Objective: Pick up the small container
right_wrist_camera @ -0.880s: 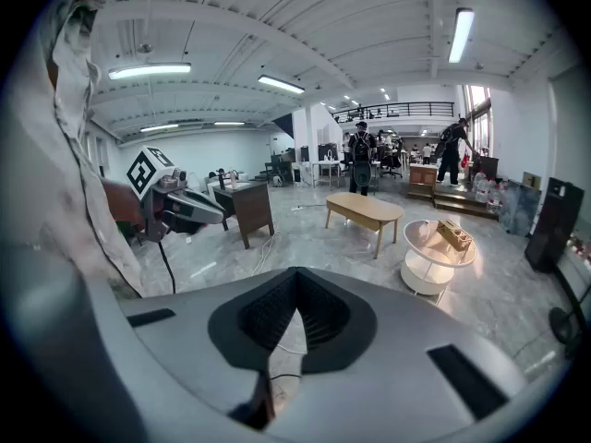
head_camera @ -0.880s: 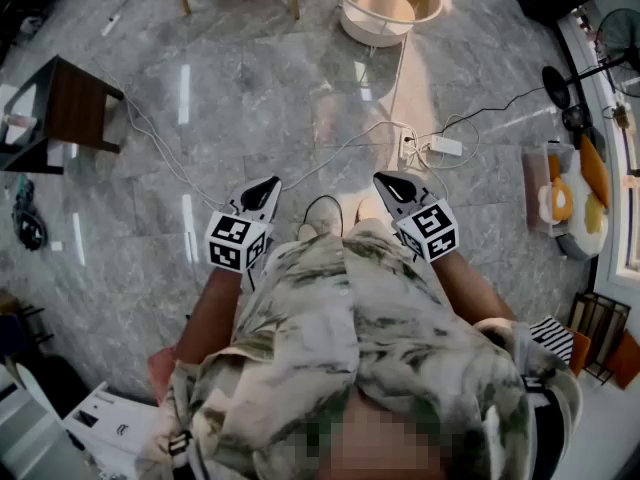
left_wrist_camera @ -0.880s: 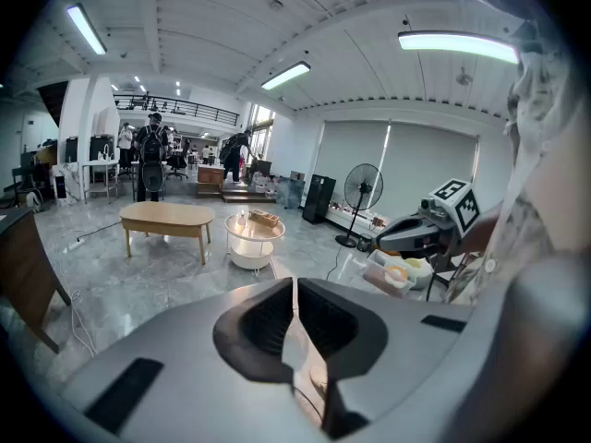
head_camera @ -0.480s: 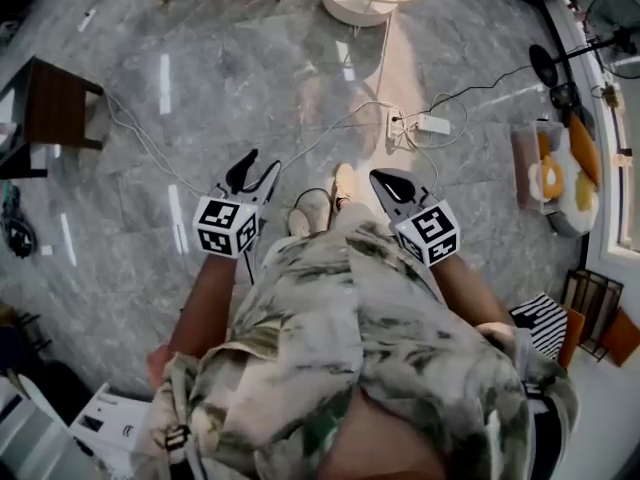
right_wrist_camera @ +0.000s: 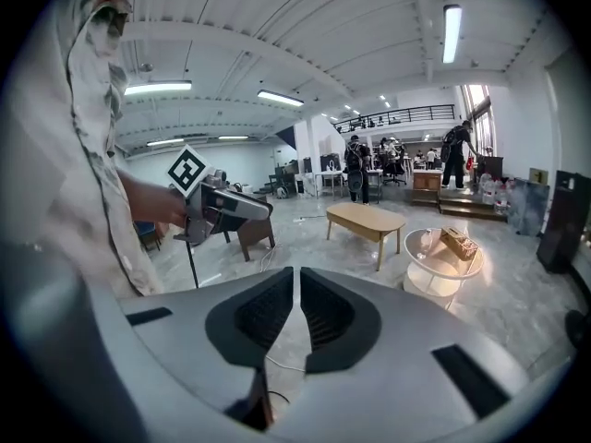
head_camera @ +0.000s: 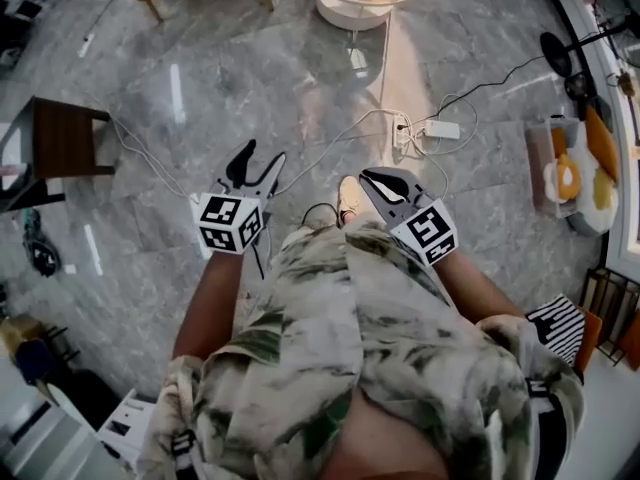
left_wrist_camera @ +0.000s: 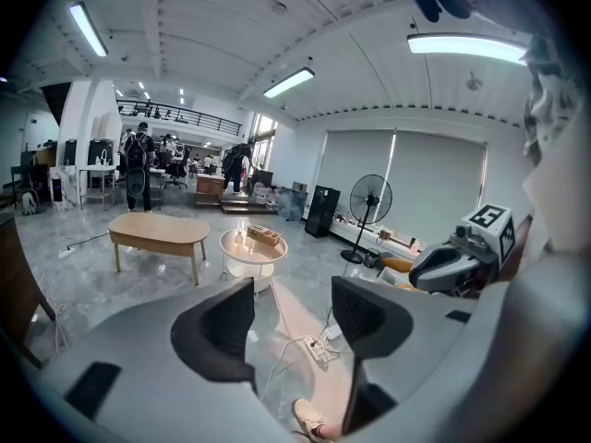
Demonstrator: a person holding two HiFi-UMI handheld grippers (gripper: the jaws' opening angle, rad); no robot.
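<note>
Both grippers are held at waist height over the grey marble floor. My left gripper (head_camera: pixel 258 160) (left_wrist_camera: pixel 293 295) is open with nothing between its jaws. My right gripper (head_camera: pixel 370 177) (right_wrist_camera: pixel 297 295) is shut and empty. Ahead stands a round white table (head_camera: pixel 330 10) (left_wrist_camera: pixel 238 253) (right_wrist_camera: pixel 427 268) with a small wooden box (left_wrist_camera: pixel 263 235) (right_wrist_camera: pixel 459 244) and other small items on it. I cannot pick out a small container apart from these. Each gripper also shows in the other's view: the right gripper (left_wrist_camera: pixel 457 258) and the left gripper (right_wrist_camera: pixel 222 207).
An oval wooden coffee table (left_wrist_camera: pixel 157 234) (right_wrist_camera: pixel 366 220) stands left of the round table. A power strip (head_camera: pixel 440 129) and white cables (head_camera: pixel 330 153) lie on the floor ahead. A dark side table (head_camera: pixel 62 138) is at left, a standing fan (left_wrist_camera: pixel 370 201) and cushions (head_camera: pixel 575 173) at right. People stand far back.
My left gripper's jaws have spread open. The person has stepped forward, and the right gripper stays shut.
</note>
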